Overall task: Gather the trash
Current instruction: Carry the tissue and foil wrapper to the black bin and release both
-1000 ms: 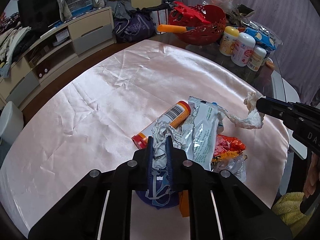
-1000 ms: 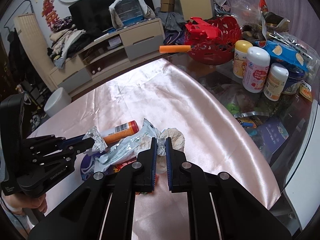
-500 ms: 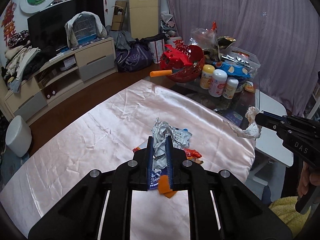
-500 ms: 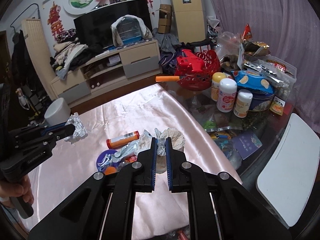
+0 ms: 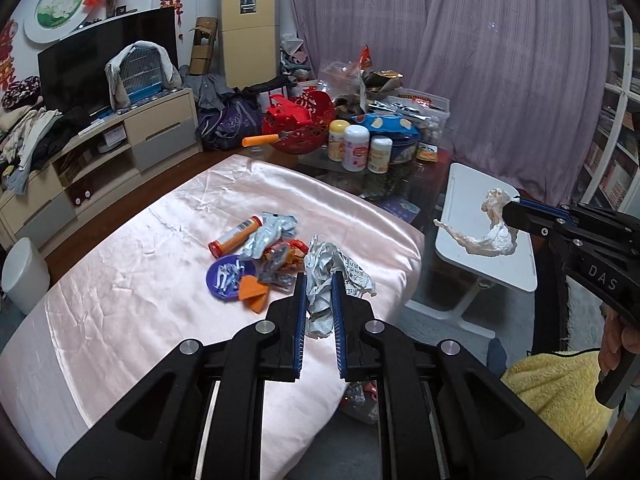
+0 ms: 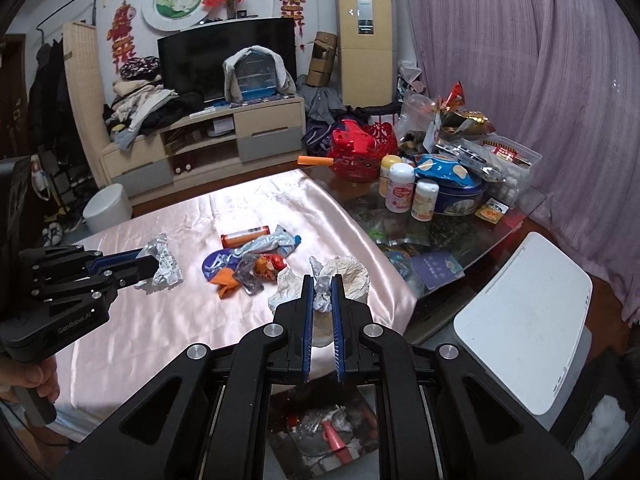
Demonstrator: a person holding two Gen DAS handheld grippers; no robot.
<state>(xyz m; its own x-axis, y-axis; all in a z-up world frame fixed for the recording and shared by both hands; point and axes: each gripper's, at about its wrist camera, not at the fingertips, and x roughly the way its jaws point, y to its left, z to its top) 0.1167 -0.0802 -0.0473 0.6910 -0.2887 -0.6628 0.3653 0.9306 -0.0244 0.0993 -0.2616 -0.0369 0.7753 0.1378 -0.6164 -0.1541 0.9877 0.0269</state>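
Observation:
My left gripper [image 5: 320, 280] is shut on a crumpled silver wrapper [image 5: 322, 276], held above the near edge of the pink-clothed table [image 5: 120, 288]; it also shows in the right wrist view [image 6: 162, 266]. My right gripper [image 6: 322, 284] is shut on a crumpled white tissue [image 6: 340, 276], held off the table's right edge, and the tissue shows in the left wrist view [image 5: 488, 232]. On the cloth lies a trash pile: an orange tube [image 5: 236, 236], a silver packet [image 5: 268, 236], a purple lid [image 5: 230, 276] and orange scraps [image 5: 254, 290]. Below the table's edge a bin holding trash [image 6: 328, 428] shows.
A glass table part holds a red basket [image 5: 300, 120], white bottles [image 5: 356, 148] and a blue tin [image 5: 396, 140]. A white stool [image 6: 520, 320] stands right of the table. A white bucket [image 5: 24, 276] and a TV cabinet [image 5: 100, 148] stand at the left.
Both grippers have lifted up and pulled back from the table with their trash. The pile on the cloth now lies farther away. The bin under the table edge has come into view.

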